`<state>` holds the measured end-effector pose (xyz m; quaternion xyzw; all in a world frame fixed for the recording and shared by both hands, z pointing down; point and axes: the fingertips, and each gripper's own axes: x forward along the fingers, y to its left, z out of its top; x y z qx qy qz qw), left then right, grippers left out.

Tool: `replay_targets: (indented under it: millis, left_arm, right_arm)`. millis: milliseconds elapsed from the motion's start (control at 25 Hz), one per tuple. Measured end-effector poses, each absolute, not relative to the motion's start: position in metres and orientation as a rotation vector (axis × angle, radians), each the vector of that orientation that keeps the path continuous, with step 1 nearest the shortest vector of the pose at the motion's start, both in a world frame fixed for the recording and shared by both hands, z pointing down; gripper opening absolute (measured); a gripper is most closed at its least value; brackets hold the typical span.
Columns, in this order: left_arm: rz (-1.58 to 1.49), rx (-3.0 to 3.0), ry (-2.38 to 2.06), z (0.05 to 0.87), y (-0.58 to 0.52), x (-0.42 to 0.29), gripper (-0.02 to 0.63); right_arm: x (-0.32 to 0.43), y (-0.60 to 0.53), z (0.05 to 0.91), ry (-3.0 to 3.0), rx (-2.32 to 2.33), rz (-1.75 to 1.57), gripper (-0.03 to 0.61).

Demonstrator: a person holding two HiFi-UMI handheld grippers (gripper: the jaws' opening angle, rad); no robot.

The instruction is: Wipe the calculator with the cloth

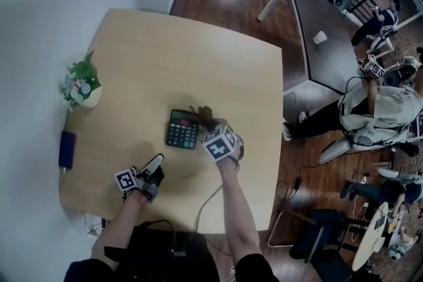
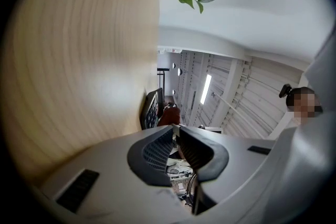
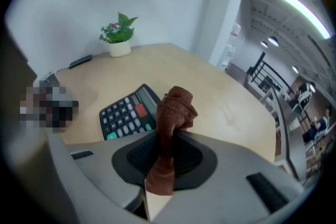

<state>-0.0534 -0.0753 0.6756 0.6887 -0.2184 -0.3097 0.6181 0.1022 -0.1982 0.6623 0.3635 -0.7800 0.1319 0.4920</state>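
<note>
At the far left of the desk (image 1: 198,49) the listing begins and runs rightward.

1. Potted plant (image 1: 82,84), at the left edge, with a dark flat device (image 1: 66,148) nearer you along the same edge. Both sit well apart from the work and pose no hazard.

2. Left claw (image 1: 156,164): the jaws are drawn together at the tips with nothing between them. It sits near the front edge, apart from the calculator. Hazard: you have nothing bracing the calculator.

3. Calculator (image 1: 183,129): it lies flat at mid-desk, keys up and unheld. Hazard: it looks light, so a sideways stroke may skate it over the smooth wood instead of cleaning it. A heavy press may also punch keys.

4. Cloth (image 3: 176,107): brown and bunched into a narrow wad, just beside the calculator's far right corner. You cannot tell from these views whether it touches the casing.

5. Right claw (image 3: 168,140): it is clamped on the cloth and tipped steeply downward. Hazard: only a small knot of fabric stands beyond the tips, so a low pass could bring hard jaw ends onto the keys or display. The strip looks thinly pinched, and drag could pull it free.
</note>
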Motion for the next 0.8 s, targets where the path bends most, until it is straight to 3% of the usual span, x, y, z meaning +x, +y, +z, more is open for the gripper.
replay_targets:
  millis: [200, 400, 800]
  left_arm:
    - [-0.736, 1.570, -0.512, 0.676, -0.070, -0.060, 0.057]
    - [-0.737, 1.569, -0.521, 0.678, -0.068, -0.060, 0.057]
    - [-0.727, 1.576, -0.526, 0.678, -0.068, -0.060, 0.057]
  right_arm:
    - [0.016, -0.212, 0.640, -2.022, 0.730, 0.134, 0.064]
    - [-0.044, -0.205, 0.680, -1.956, 0.492, -0.025, 0.064]
    - [0.127, -0.183, 0.695, -1.729, 0.797, 0.313, 0.064]
